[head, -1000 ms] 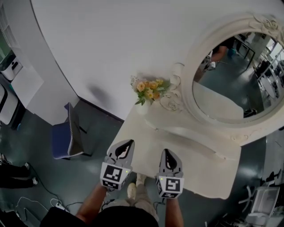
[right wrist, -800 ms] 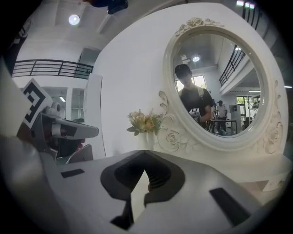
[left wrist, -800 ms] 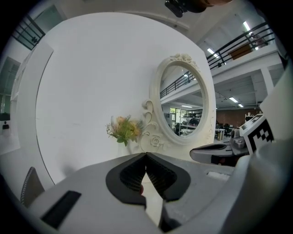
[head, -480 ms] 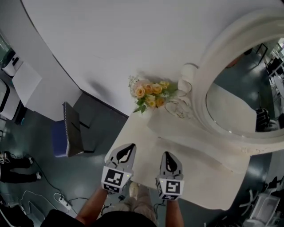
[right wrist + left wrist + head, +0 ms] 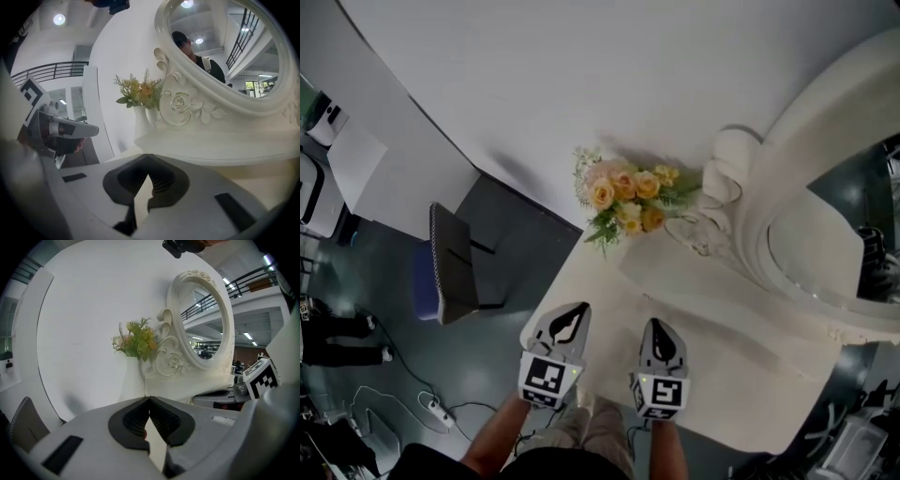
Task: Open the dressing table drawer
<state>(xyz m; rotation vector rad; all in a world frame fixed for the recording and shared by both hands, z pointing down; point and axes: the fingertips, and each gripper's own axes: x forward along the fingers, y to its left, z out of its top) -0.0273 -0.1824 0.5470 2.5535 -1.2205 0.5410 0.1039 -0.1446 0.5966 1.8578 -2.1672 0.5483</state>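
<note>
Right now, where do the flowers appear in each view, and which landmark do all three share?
Head view: flowers upper centre, at the table's back edge.
Left gripper view: flowers left of centre, above the fingers.
Right gripper view: flowers left of centre, beside the carved rose.
Shared landmark: the mirror frame, just right of the flowers.

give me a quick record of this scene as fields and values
left gripper: jaws together, nothing held
right gripper: jaws together, nothing held, beside the left one
dressing table: white, both grippers at its front edge in the head view
drawer: not in view
flowers: in a white vase at the table's back, next to the mirror
mirror: oval, carved white frame
chair: on the floor left of the table
</note>
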